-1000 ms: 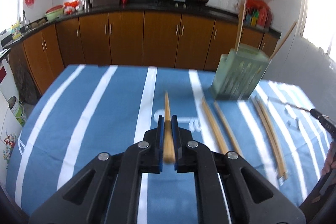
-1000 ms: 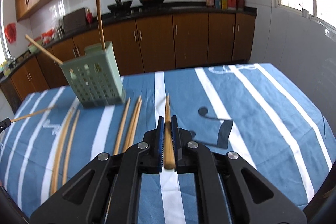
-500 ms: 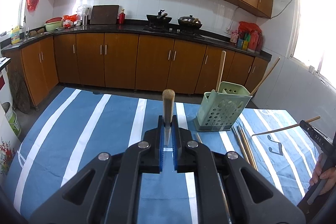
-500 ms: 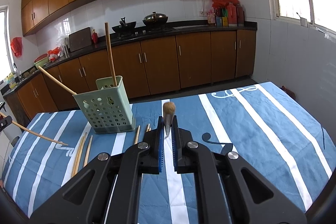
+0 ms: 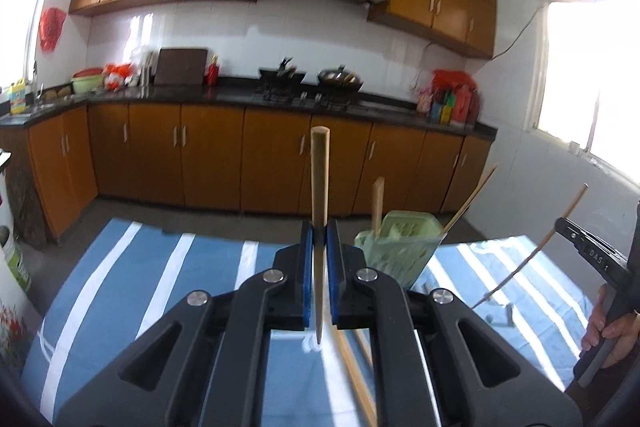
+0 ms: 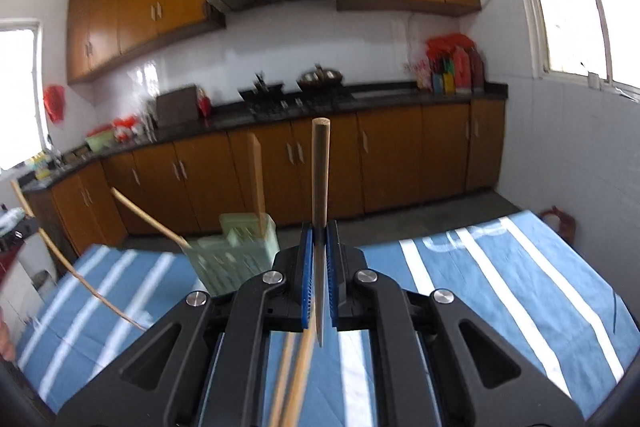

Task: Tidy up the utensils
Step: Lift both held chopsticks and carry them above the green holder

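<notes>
A blue cloth with white stripes [image 5: 160, 287] covers the table, with orange-brown kitchen cabinets [image 5: 208, 163] behind it. On the cloth stands a pale green perforated utensil holder [image 5: 396, 251], two chopsticks already leaning out of it, one upright [image 5: 377, 207] and one slanting to the side [image 5: 468, 203]. The left gripper [image 5: 320, 259] has its blue pads pressed tight on a wooden chopstick [image 5: 319, 195], held upright with the thick end up, just left of the holder. The right gripper [image 6: 320, 259] clamps another chopstick [image 6: 320, 187] the same way, just right of the holder (blurred in this view). Loose chopsticks [image 5: 356, 375] lie on the cloth below the left gripper, and more [image 6: 296, 379] show under the right one
</notes>
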The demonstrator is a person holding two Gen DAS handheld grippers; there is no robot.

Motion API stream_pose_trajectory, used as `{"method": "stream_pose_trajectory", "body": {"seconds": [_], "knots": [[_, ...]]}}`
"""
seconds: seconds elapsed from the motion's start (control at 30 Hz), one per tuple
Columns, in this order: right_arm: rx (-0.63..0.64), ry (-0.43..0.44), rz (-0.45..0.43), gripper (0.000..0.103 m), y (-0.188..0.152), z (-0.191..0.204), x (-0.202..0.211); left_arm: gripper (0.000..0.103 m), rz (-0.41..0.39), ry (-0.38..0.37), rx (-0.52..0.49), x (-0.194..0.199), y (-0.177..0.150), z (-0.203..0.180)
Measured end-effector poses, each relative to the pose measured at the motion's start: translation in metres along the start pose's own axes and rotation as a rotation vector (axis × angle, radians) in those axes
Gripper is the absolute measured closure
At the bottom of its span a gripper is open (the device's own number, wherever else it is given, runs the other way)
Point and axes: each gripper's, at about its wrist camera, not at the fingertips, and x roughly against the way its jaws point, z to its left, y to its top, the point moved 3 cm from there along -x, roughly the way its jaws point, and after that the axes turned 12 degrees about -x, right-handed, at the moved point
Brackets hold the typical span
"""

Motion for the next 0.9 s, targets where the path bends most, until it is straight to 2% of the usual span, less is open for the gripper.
{"method": "stream_pose_trajectory", "body": {"seconds": [0.17,0.27,0.43,0.57,0.9], "knots": [[-0.011,0.105,-0.085,0.096,0.03,0.031,0.015,0.095,-0.084,-0.037,0.002,0.003,0.035,-0.017],[0.001,0.138,-0.13,0.096,0.041,0.045,0.018,0.095,-0.131,-0.055,0.009,0.002,0.055,-0.027],[0.01,0.167,-0.179,0.096,0.048,0.061,0.007,0.095,-0.207,-0.04,0.018,-0.013,0.089,-0.046],[-0.016,0.18,-0.201,0.096,0.051,0.062,-0.014,0.095,-0.242,-0.008,0.029,-0.037,0.098,-0.053],[-0.002,0.143,-0.102,0.096,0.026,0.06,-0.075,0.095,-0.167,-0.011,0.035,-0.096,0.077,-0.059]]}}
